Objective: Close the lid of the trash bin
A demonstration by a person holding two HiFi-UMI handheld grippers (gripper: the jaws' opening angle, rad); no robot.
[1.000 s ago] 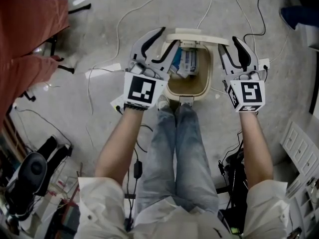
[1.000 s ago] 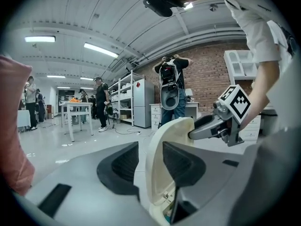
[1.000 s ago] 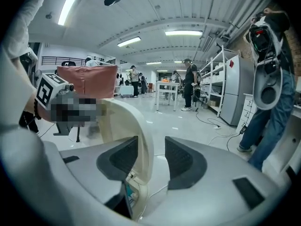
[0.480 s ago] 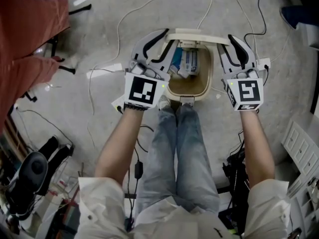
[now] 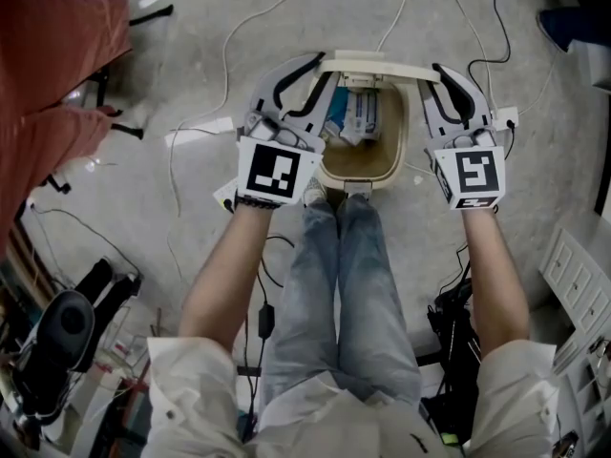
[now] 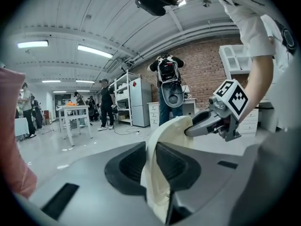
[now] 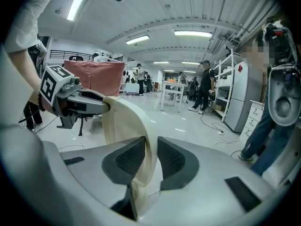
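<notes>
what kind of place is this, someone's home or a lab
Most likely a lab or workshop, not a home. It is a big open hall with strip lights on a bare ceiling, a brick wall, and metal shelves beside a work table.

Lid (image 5: 372,65): cream plastic, smooth, matt. Trash bin (image 5: 361,165) under it: same plastic. Jeans (image 5: 334,275) beside bin: blue denim cloth. Floor (image 5: 181,74) round bin: grey concrete, smooth, slight sheen.
</notes>
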